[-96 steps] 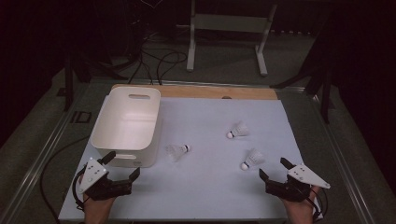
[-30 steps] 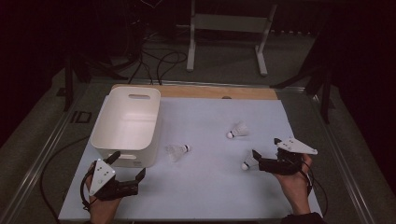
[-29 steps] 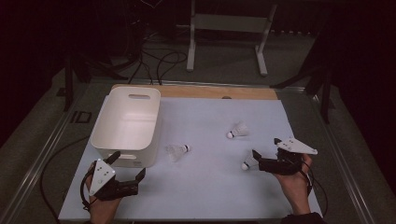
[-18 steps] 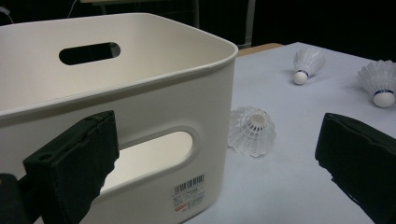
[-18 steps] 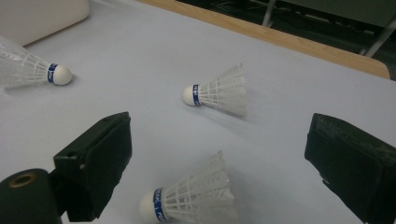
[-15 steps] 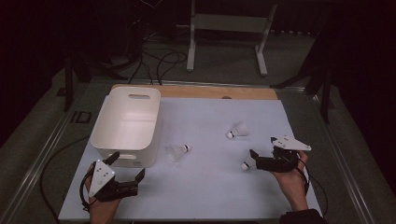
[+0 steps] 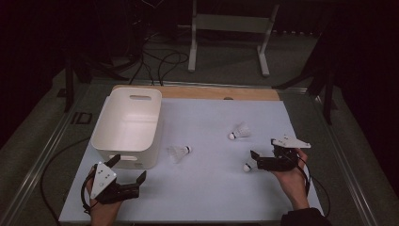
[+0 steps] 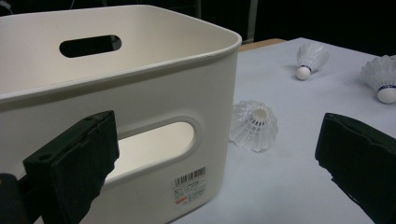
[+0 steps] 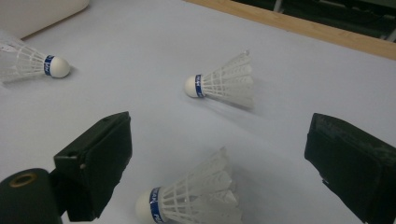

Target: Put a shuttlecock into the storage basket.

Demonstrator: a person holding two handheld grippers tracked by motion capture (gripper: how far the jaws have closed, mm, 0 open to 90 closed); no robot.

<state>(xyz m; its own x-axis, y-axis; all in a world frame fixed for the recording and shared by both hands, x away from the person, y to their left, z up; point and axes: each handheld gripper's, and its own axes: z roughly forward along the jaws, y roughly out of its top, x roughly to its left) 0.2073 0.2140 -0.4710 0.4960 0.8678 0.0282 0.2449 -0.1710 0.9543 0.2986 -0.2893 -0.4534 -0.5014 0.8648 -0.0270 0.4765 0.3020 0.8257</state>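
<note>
A white rectangular plastic bin (image 7: 127, 127) with slot handles stands on the left part of the pale blue table mat (image 7: 207, 193) — everything else is placed from it. Just beside the bin's right wall lies a white feathered shuttlecock (image 7: 179, 151), its cork tip pointing away from the bin. A second shuttlecock (image 7: 240, 132) lies farther right of the bin and slightly toward the far edge. The third shuttlecock (image 7: 248, 166) lies well to the right of the bin, nearer the person.

The left gripper (image 7: 126, 176) hovers just in front of the bin's near wall, jaws spread wide with nothing between them; its own view looks at the bin's near handle slot and barcode label (image 8: 190, 184). The right gripper (image 7: 256, 161) is well right of the bin, jaws also apart — the third shuttlecock lies between them on the mat, not clamped, in the right gripper view.
</note>
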